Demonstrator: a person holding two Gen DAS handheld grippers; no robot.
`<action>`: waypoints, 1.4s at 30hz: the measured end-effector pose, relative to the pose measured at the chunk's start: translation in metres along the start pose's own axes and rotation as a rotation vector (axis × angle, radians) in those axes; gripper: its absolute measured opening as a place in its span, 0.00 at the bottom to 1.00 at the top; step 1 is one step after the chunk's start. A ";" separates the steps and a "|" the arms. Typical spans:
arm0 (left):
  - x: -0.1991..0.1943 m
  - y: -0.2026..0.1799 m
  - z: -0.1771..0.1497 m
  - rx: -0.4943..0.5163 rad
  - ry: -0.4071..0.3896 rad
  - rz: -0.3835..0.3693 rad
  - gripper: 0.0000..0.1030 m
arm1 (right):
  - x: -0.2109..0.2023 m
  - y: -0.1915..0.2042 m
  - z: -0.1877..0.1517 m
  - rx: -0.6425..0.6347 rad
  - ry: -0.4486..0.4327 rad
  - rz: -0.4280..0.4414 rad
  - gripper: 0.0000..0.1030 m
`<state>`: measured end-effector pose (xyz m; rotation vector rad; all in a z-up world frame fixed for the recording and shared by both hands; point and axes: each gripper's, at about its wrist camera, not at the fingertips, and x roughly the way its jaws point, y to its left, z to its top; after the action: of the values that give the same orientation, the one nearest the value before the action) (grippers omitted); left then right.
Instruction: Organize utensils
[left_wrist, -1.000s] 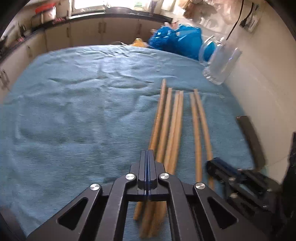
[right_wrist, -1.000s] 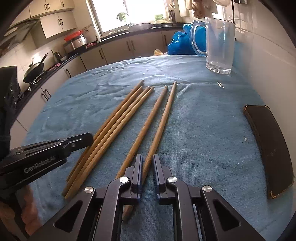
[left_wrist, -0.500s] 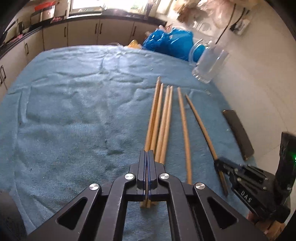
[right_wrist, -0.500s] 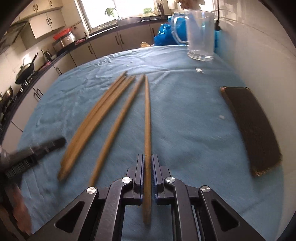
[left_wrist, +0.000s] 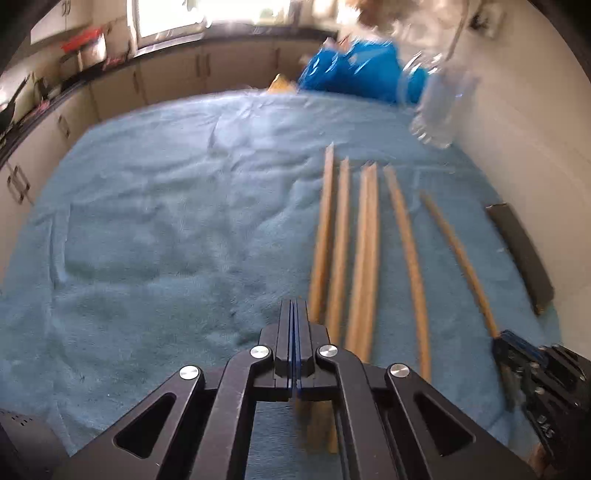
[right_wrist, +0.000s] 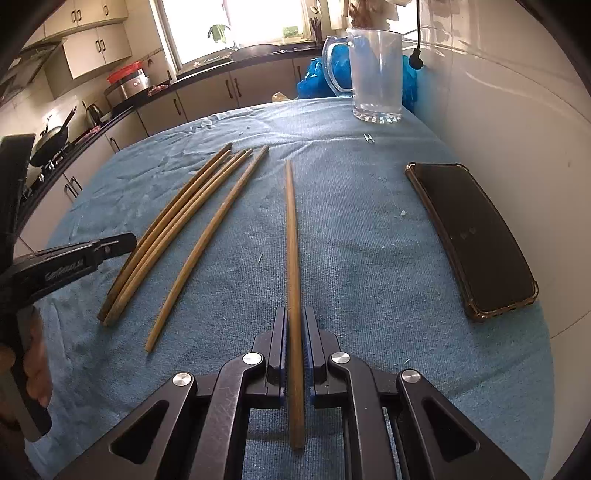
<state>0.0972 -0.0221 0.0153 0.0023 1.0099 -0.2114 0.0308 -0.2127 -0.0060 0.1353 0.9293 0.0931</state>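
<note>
Left wrist view: the left hand-held gripper (left_wrist: 294, 332) is fully closed with nothing between its jaws, its tip just beside the near ends of the chopsticks (left_wrist: 345, 251). Five of these lie side by side on the blue towel (left_wrist: 147, 229) that covers the counter. A sixth, the held chopstick (left_wrist: 458, 254), slants away to the right of them, its near end in the right hand-held gripper (left_wrist: 508, 343). A glass mug (left_wrist: 439, 107) stands blurred at the far right, near the wall.

Right wrist view: the right hand-held gripper (right_wrist: 294, 347) is clamped on the held chopstick (right_wrist: 291, 240), which points straight ahead and sits apart from the rest of the chopsticks (right_wrist: 177, 229). The glass mug (right_wrist: 375, 77) stands upright and looks empty, beyond the stick's tip. A phone (right_wrist: 472, 236) lies to the right.

Judging by this, the step in hand is picking up one chopstick to stow it, probably in the mug. The next move would call for lifting the stick clear of the towel, tipping it toward upright and lowering its end inside the rim, while keeping clear of the phone.
</note>
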 end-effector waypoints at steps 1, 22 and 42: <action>0.000 0.001 0.000 -0.001 -0.005 -0.004 0.00 | 0.000 -0.001 0.000 0.005 -0.001 0.006 0.08; 0.001 -0.007 -0.001 0.028 -0.014 -0.056 0.13 | 0.000 -0.007 0.001 0.036 0.004 0.046 0.08; -0.115 0.019 -0.148 -0.059 0.093 -0.210 0.36 | -0.059 -0.001 -0.069 -0.091 0.122 0.015 0.15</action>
<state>-0.0831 0.0314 0.0313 -0.1494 1.1090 -0.3762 -0.0597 -0.2162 0.0001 0.0521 1.0439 0.1585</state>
